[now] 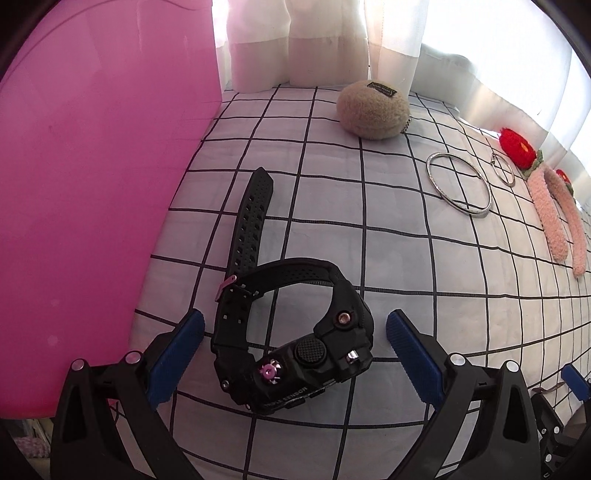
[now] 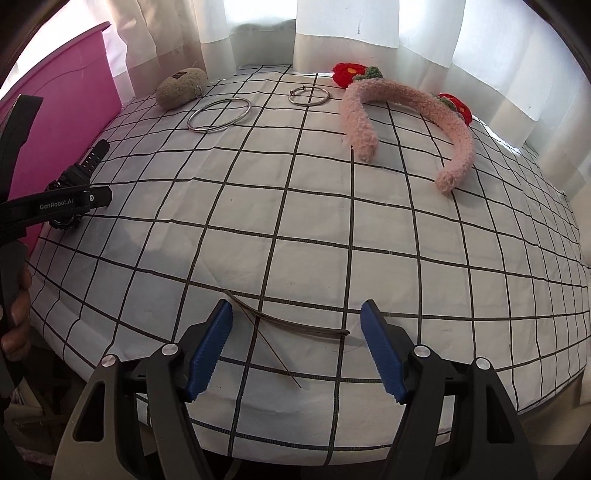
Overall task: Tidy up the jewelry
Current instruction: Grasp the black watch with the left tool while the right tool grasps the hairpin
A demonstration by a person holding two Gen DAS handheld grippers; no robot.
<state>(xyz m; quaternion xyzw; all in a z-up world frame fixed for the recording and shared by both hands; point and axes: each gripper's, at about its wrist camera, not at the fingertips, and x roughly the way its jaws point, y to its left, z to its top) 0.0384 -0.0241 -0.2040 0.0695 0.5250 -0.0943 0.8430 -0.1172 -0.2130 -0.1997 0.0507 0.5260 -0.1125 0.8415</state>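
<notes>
Left wrist view: the left gripper [image 1: 295, 345] is spread wide around a black watch [image 1: 291, 332] on the grid-checked cloth [image 1: 406, 258], beside a pink bin [image 1: 92, 166], with white curtains [image 1: 295, 40] behind.

Right wrist view: the right gripper [image 2: 297, 347] gapes, grasping nothing, over a thin dark cord [image 2: 295, 325]; bangles [image 2: 219, 114] and a fuzzy pink headband [image 2: 406, 107] lie far across.

Flat surface spread with a white cloth [image 2: 314, 229] crossed by a thin black grid, lightly creased near the front edge. Behind it, white curtains [image 2: 340, 33] hanging in soft folds down to the cloth, glowing with strong daylight from the window at the back; a paler, more solid band along the lower hem. At the left, a tall pink wall of plastic [image 1: 92, 166], smooth and slightly glossy, standing right against the cloth's edge and reaching up beside the curtains [image 1: 295, 40]. Brightest toward the upper right, with soft shadows lying across the near part of the cloth [image 1: 424, 266]
</notes>
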